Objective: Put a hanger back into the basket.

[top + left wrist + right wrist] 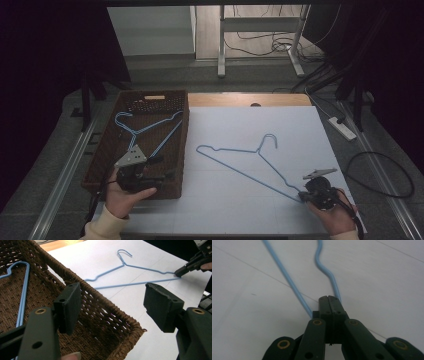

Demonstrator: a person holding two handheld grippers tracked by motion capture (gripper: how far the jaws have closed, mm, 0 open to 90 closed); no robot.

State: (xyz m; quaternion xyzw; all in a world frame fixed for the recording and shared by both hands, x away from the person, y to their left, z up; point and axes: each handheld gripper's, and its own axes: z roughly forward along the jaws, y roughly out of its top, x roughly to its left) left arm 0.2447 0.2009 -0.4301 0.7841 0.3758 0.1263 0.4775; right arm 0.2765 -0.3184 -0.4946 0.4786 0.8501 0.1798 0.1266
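Blue hanger (240,162) flat on white table (250,215), corner pinched by low right gripper (306,196), left gripper (150,180) agape over basket (100,165).

On the worktop (250,210) we see a basket (102,150) at the left with one hanger (145,130) inside it. A second hanger (240,162) lies right of the basket on the sheet (225,125). Our left claw (162,170) sits over the basket's near end; our right claw (301,196) meets the second hanger's near right corner.
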